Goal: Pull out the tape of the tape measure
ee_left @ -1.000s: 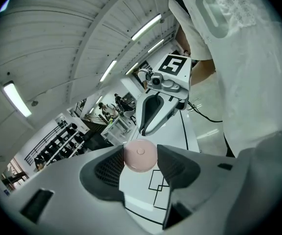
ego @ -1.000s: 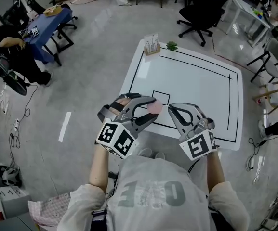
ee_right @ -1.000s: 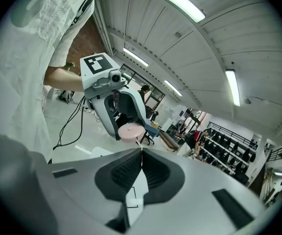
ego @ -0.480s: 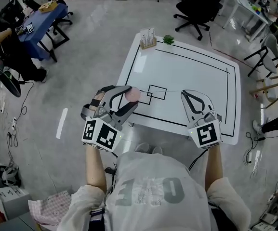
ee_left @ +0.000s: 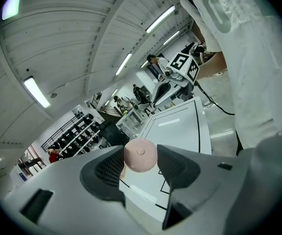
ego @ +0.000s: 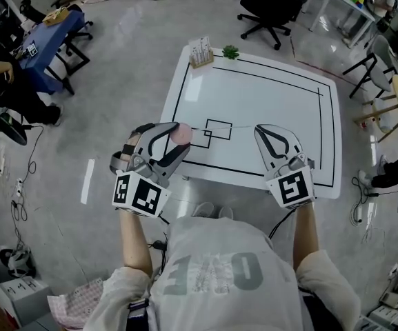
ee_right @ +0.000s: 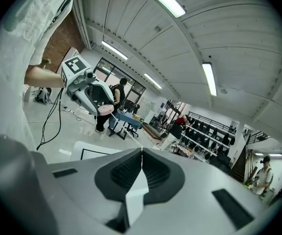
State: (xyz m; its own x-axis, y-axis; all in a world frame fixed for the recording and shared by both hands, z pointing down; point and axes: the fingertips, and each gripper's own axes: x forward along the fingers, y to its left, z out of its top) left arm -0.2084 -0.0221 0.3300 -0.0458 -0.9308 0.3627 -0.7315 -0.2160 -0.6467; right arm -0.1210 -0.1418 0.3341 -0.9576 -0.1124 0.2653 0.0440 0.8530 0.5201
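Pink round tape measure (ee_left: 140, 156) clamped between the two pads of the left gripper (ego: 180, 136), flat face with its small centre button turned toward that gripper's camera. Hangs in the air over the near left edge of the white table (ego: 274, 95), not touching it. Thin tape (ego: 233, 126) drawn out of the case and stretched nearly level to the right, crossing above the small rectangle (ego: 218, 129) marked on the tabletop. Ends in the right gripper (ego: 259, 129), jaws pressed together on the tape's tip; in the right gripper view, seen as a fine pale line running from the seam of the closed pads away to the pink case. Both grippers held apart at about the same height over the table's near side, each with its marker cube toward the person's chest. Farther out, a black outline (ego: 321, 109) framing the tabletop, a small holder (ego: 200, 52) and a green plant (ego: 230, 52) side by side at the far left corner. Beyond the table, a black office chair (ego: 267, 5) on the grey floor and a blue table (ego: 50, 36) off to the left.
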